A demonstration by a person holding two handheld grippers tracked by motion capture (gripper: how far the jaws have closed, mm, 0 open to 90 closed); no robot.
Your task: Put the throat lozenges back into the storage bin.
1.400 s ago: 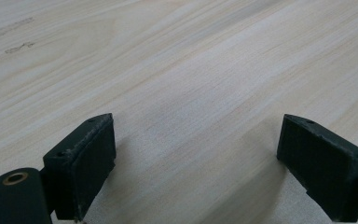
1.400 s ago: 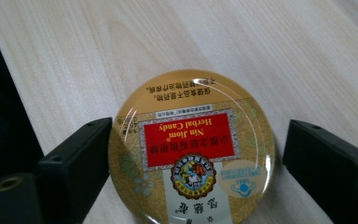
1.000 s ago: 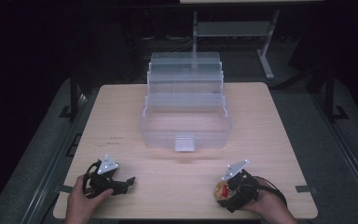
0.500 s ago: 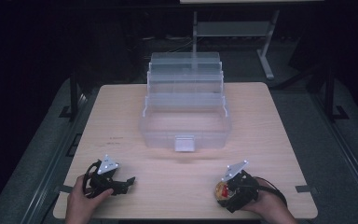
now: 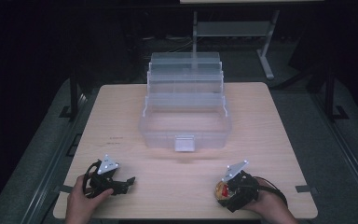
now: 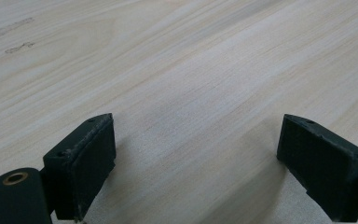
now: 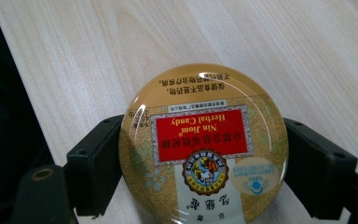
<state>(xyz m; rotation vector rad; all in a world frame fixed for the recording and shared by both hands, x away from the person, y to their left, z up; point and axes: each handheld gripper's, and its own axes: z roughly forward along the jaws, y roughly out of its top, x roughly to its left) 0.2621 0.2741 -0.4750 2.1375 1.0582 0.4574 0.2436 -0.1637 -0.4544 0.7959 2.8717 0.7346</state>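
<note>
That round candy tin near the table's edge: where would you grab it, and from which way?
By its rim, at two opposite points across the widest part, coming in low and level with the table. The candy tin lies flat, lid up, so only its curved edge gives the pads purchase. The right tongs have just been closing and now press on it exactly so, one pad each side. The left tongs stand open.
</note>
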